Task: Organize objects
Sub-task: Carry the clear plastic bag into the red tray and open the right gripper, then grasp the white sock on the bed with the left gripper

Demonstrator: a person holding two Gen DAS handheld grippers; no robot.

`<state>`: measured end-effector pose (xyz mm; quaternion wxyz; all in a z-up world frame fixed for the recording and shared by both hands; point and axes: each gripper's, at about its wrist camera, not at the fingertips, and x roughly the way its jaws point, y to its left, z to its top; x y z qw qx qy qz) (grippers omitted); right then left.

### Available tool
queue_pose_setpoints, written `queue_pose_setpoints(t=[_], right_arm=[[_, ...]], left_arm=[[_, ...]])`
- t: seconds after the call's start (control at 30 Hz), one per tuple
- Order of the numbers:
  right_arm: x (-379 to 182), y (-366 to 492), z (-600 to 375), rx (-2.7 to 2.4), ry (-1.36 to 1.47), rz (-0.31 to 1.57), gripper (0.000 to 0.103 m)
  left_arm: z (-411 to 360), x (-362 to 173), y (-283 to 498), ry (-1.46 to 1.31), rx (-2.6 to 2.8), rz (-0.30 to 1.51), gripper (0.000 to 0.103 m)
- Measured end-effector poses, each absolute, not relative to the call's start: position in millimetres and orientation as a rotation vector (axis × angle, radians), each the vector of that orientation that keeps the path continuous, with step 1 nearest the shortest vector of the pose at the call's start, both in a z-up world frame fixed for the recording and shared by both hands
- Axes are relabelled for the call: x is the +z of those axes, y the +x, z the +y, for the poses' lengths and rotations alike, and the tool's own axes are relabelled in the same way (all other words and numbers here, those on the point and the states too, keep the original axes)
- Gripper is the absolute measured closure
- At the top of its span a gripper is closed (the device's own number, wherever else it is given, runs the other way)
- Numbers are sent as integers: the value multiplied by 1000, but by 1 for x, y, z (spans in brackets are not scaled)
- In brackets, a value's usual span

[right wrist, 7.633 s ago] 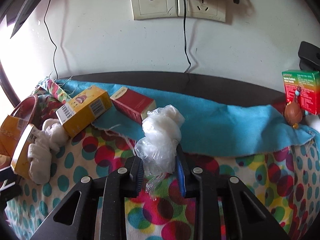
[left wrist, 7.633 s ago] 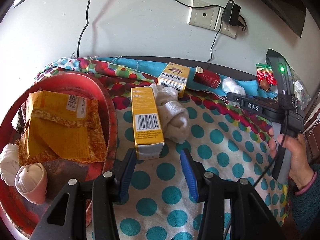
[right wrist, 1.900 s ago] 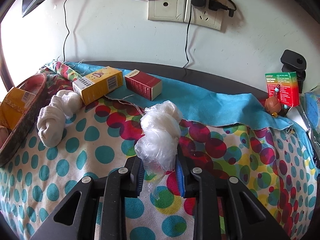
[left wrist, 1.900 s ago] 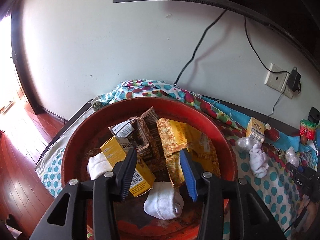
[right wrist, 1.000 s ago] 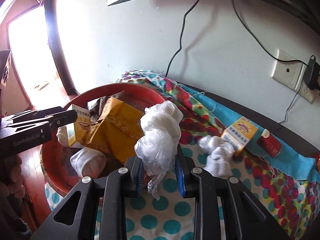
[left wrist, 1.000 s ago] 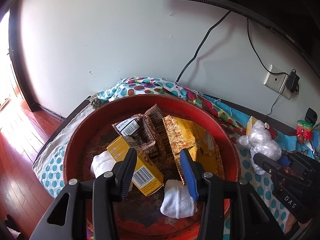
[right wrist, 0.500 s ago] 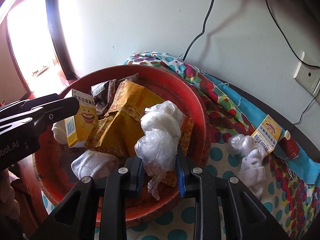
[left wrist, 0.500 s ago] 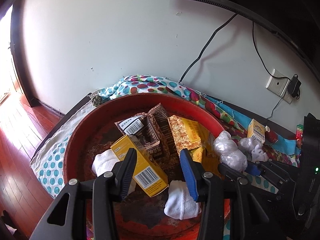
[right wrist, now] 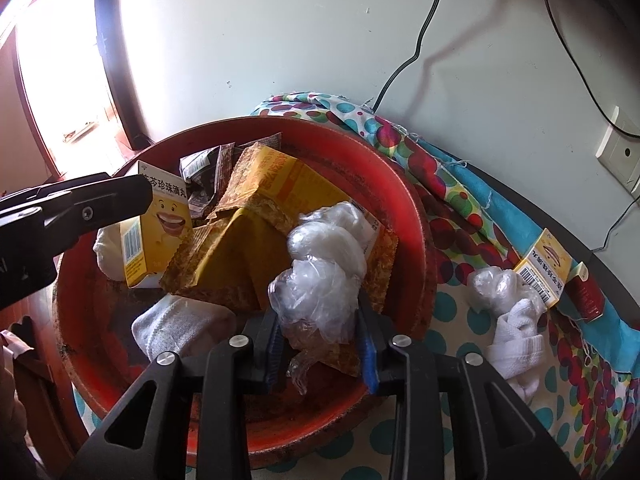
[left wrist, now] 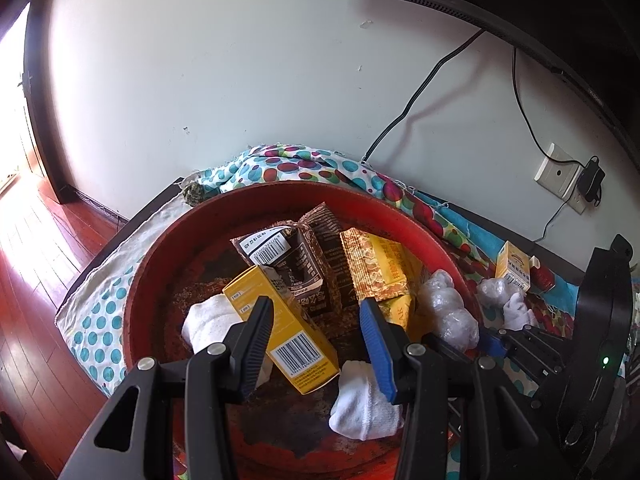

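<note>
A crumpled clear plastic bag lies on the yellow packets at the right side of the red basin. My right gripper straddles the bag with its jaws opening, the pads just off it. The same bag shows in the left wrist view by the basin's rim. My left gripper hangs open and empty over a yellow box. The basin also holds a brown packet and white rolled socks.
On the spotted cloth right of the basin lie a second plastic wad, a knotted white sock, a yellow box and a red box. A wall socket and cables are behind. Wooden floor drops off left.
My right gripper carried the bag from the spotted cloth over the basin and lowered it onto the yellow packets, then its jaws widened. The left gripper stayed over the basin.
</note>
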<state>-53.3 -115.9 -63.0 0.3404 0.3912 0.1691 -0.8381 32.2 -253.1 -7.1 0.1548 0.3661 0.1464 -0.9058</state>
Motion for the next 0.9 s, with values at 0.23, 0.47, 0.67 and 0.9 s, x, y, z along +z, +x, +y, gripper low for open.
queue_pose_setpoints(t=[0.23,0.47,0.67,0.9], right_arm=[[-36,-39,-81,-2232,876,347,41],[-33,-32,6,-2428,761,397,31],[-54,-54,84,-2585,849,342,30],[-72,-71,136,-2653,939,221,30]], left_arm=[[-251,-2,33,1029,-2614,446,57],[-218,7,26,1030,-2695,352,57],[-154,7,11,1070,-2796,206,57],[-74,-9,-13,1236,-2957,128,56]])
